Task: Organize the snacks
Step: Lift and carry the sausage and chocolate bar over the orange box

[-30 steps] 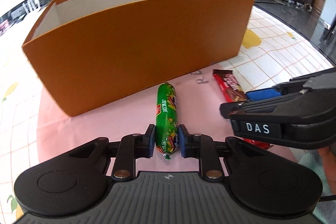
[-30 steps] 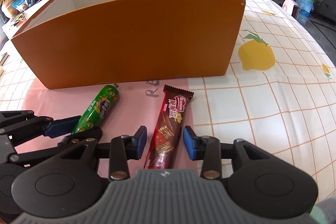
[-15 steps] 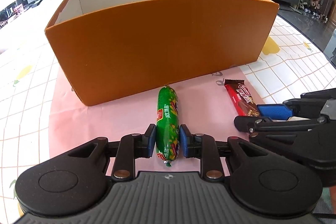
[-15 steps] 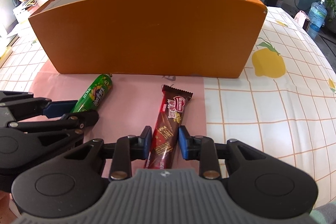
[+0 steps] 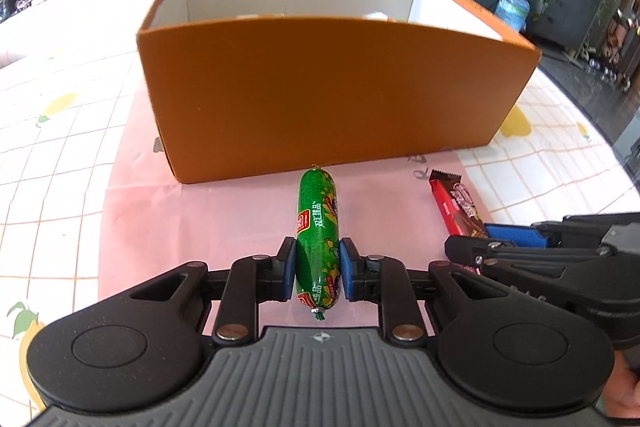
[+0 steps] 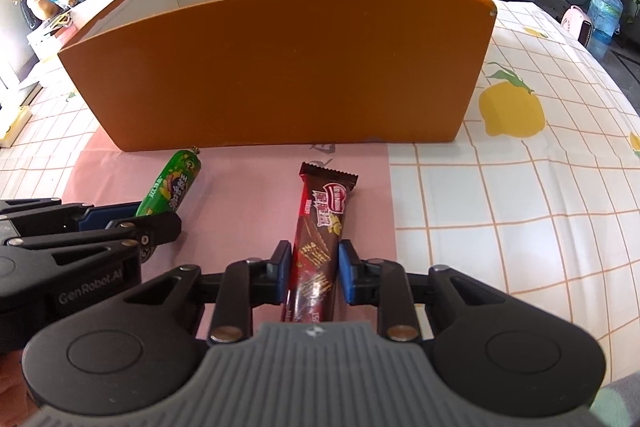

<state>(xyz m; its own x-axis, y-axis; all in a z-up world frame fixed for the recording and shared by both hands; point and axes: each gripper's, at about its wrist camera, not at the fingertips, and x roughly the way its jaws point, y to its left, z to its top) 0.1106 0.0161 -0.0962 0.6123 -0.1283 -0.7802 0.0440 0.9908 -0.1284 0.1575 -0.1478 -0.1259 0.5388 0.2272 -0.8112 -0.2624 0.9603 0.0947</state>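
A table spread with a white grid cloth printed with yellow lemons (image 6: 512,109) carries a pink paper mat (image 5: 224,211), and behind it runs a living room with plants and shelves. On the mat stands a tall open orange cardboard box with white inner walls (image 5: 332,99). The left gripper (image 5: 318,273) pinches a green plastic-wrapped sausage stick (image 5: 318,227) near its rear end, its tip pointing at the box wall. The right gripper (image 6: 313,274) is pressed onto a dark brown chocolate wafer bar in a glossy wrapper (image 6: 322,227), also low on its length. Both snacks look raised off the mat. To place them well, I would lift each above the rim before moving forward, since the long front ends may droop and catch the wall, and keep the two tools apart over the opening
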